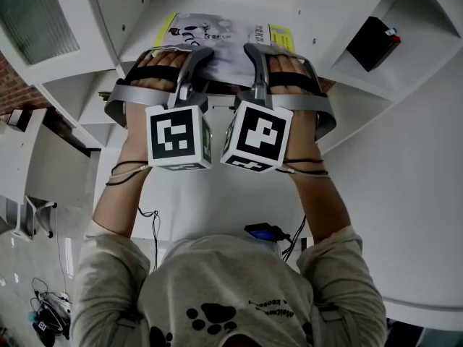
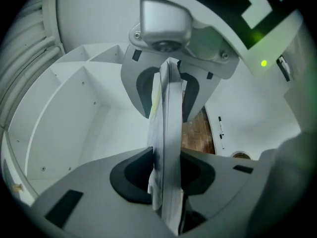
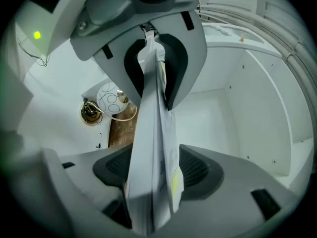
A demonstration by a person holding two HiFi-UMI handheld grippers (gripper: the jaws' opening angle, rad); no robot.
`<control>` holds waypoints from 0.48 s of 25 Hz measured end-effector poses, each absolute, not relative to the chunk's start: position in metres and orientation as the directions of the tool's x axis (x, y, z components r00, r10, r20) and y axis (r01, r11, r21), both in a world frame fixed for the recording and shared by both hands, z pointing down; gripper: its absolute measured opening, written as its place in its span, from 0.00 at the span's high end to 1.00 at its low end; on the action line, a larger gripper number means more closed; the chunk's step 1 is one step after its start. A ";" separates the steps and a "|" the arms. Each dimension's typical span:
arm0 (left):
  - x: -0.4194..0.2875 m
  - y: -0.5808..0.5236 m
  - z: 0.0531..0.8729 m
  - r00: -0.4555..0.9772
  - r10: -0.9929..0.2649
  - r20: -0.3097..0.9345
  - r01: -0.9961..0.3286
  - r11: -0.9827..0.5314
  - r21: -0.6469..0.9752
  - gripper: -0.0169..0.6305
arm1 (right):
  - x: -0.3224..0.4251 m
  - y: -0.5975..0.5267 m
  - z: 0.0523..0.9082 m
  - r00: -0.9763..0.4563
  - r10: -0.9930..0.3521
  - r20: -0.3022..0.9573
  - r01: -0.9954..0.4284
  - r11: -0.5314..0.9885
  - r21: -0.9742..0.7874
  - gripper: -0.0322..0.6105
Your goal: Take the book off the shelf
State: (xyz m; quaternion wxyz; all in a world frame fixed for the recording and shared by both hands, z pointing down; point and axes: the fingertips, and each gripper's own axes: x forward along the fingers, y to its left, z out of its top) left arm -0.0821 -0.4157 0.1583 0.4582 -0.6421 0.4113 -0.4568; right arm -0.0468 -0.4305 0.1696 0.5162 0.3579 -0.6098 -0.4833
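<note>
Filling most of every view: a white shelf unit [image 1: 123,13] of open compartments, its dividers fanning out around the person's forearms. Below it in the head view, a white surface [image 1: 217,208] runs back to the person's grey shirt.

Book [image 1: 231,38]: thin, with a pale cover and a yellow strip at either end. The cover faces the head camera. It sits at the mouth of the middle compartment, straight ahead of the person (whether it rests on the board beneath cannot be told).

Left gripper [image 1: 197,58]: on the book's near edge, left of centre. Its jaws are clamped on the book; its own view shows the pages edge-on with a dark pad tight against each side.

Right gripper [image 1: 255,55]: just beside the left one, on the same edge. Its jaws are spread wide. The book stands between them, but both pads sit clear of it, so there is no grip on this side.

Small items: a black box [image 1: 372,40] with a red tip sits in the compartment at upper right. A dark device [image 1: 264,231] with a cable lies on the white surface near the person's chest.
</note>
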 end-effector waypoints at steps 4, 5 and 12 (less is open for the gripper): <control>-0.083 -0.416 0.159 0.241 -0.946 0.214 -0.112 -0.247 -0.963 0.81 | -0.042 -0.430 0.165 -0.222 -0.939 0.264 0.015 0.267 0.963 0.65; -0.084 -0.416 0.160 0.241 -0.946 0.216 -0.115 -0.249 -0.962 0.81 | -0.042 -0.429 0.163 -0.230 -0.940 0.252 0.005 0.258 0.966 0.73; -0.083 -0.418 0.155 0.223 -0.954 0.200 -0.119 -0.231 -0.966 0.82 | -0.041 -0.430 0.158 -0.234 -0.948 0.214 0.003 0.219 0.976 0.81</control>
